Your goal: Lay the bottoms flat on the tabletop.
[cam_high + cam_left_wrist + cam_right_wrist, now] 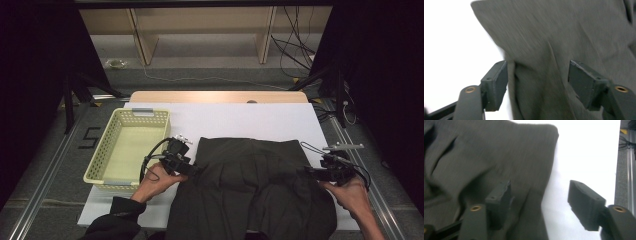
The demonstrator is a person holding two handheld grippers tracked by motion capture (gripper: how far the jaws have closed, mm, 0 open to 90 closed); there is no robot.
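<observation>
Dark grey garment point(250, 185) lies rumpled on white table point(250, 120), left gripper point(192, 169) and right gripper point(311, 171) open at its edges, gripping nothing.

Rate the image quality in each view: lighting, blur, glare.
High view: dim, dark surroundings, sharp enough; the dark garment shows little detail. Left gripper view: the cloth is motion-smeared, the white table blown out. Right gripper view: similar smear and white glare.

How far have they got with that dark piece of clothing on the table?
The dark garment lies spread on the white table, its far edge looking folded over. The left gripper and right gripper stand open at its side edges, pressing nothing. Probably further folds remain, and perhaps a move to the yellow basket, which holds no clothing yet.
</observation>
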